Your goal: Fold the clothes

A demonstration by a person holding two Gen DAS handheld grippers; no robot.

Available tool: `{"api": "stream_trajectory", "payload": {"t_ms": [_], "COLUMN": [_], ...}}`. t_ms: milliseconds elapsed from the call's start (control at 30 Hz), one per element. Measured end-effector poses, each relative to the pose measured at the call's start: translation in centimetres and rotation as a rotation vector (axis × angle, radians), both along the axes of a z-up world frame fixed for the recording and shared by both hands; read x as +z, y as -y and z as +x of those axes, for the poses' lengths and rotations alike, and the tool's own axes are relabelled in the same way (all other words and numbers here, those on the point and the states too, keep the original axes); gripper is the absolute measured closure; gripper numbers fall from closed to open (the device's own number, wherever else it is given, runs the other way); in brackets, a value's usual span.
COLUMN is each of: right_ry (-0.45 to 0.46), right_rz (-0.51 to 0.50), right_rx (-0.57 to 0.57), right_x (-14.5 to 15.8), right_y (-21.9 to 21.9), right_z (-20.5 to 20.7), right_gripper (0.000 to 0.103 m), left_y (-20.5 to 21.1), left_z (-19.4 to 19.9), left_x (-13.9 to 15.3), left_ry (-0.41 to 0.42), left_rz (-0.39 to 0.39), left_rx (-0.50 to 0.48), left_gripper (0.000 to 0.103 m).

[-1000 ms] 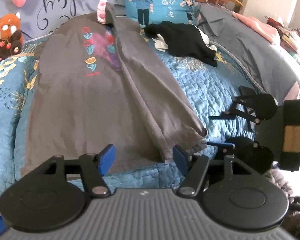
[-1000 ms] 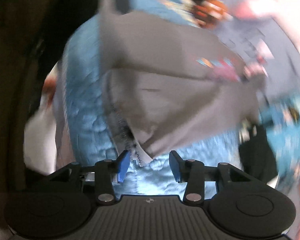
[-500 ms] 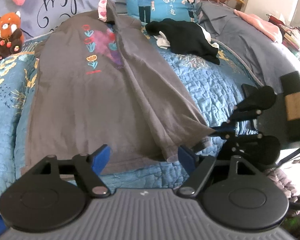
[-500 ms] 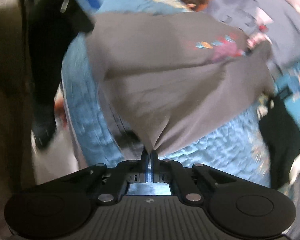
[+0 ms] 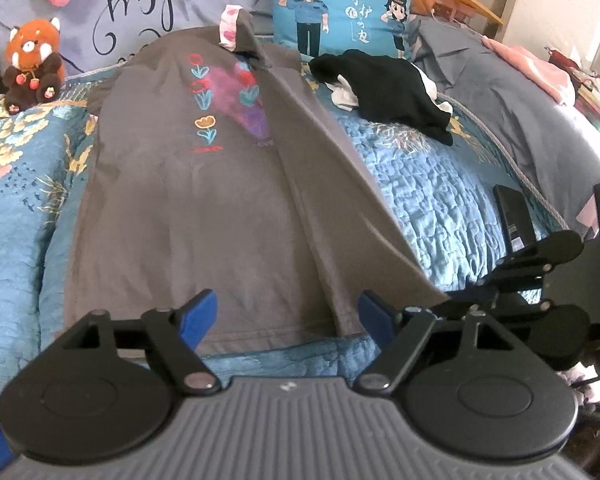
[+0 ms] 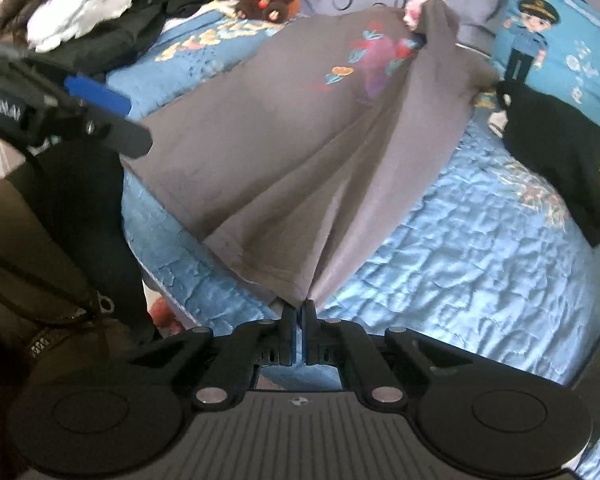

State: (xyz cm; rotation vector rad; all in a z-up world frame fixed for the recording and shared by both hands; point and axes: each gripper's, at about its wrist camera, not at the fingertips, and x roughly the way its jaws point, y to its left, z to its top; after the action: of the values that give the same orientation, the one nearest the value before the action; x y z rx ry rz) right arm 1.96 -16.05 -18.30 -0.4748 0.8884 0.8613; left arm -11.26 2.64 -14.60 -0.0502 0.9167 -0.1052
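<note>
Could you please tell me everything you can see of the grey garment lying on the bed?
The grey garment is a long piece of soft, thin-looking fabric with a colourful flower print near its far end and a pink-patterned collar. It lies lengthwise on the blue quilt, its right side folded over the middle. The right gripper is shut on its near hem corner, lifting it. The left gripper is open above the near hem, not gripping.

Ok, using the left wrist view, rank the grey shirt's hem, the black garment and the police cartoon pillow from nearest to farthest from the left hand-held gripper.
1. Grey shirt's hem: right between the open fingers of the left hand-held gripper.
2. Black garment: farther up the bed, to the right.
3. Police cartoon pillow: at the headboard, behind the black garment.
</note>
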Motion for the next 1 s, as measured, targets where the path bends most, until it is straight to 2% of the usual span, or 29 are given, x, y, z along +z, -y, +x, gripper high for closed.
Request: {"api": "stream_trajectory", "payload": {"t_ms": [167, 267, 367, 467, 500, 600, 633, 767, 833, 933, 967, 1000], "right_ry": [0.087, 0.075, 0.045, 0.059, 0.075, 0.121, 0.133, 0.114, 0.100, 0.074, 0.062, 0.040], "right_rz": [-0.206, -0.275, -0.257, -0.204, -0.171, -0.062, -0.026, 0.018, 0.001, -0.043, -0.056, -0.065], "right_rx": [0.085, 0.136, 0.156, 0.128, 0.113, 0.077, 0.066, 0.058, 0.064, 0.015, -0.006, -0.030], "right_x": [-1.7, -2.4, -2.0, -0.5, 0.3, 2.1, 2.6, 1.9, 0.6, -1.2, -1.7, -2.2], "right_y": [-2.1, -2.5, -2.2, -1.5, -1.4, -1.5, -1.7, -4.7, -6.9, -8.9, -9.3, -9.5], "right_z": [-1.3, -2.1, -2.7, -2.8, -2.7, -2.2, -2.0, -0.6, -0.2, 0.4, 0.5, 0.7], "right_gripper": [0.099, 0.099, 0.099, 0.096, 0.090, 0.059, 0.054, 0.052, 0.053, 0.054, 0.055, 0.063], "left_y": [-0.2, 0.0, 0.0, -0.3, -0.5, -1.3, -1.6, -2.8, -3.5, -4.5, -4.8, -5.2], "left_z": [-0.1, -0.2, -0.1, 0.0, 0.0, 0.0, 0.0, -0.2, -0.4, -0.8, -1.0, -1.1], "left_x": [0.1, 0.1, 0.1, 0.0, 0.0, -0.1, -0.1, -0.2, -0.1, 0.1, 0.2, 0.2], "left_ry": [-0.001, 0.000, 0.002, 0.000, 0.001, 0.001, 0.001, 0.004, 0.007, 0.011, 0.012, 0.013], "left_rz": [0.002, 0.011, 0.012, 0.011, 0.014, 0.016, 0.016, 0.016, 0.016, 0.016, 0.017, 0.016], "left_rx": [0.005, 0.000, 0.001, 0.011, 0.017, 0.038, 0.045, 0.078, 0.095, 0.117, 0.124, 0.131], "left_gripper": [0.019, 0.019, 0.019, 0.019, 0.019, 0.019, 0.018, 0.017, 0.016, 0.016, 0.016, 0.015]}}
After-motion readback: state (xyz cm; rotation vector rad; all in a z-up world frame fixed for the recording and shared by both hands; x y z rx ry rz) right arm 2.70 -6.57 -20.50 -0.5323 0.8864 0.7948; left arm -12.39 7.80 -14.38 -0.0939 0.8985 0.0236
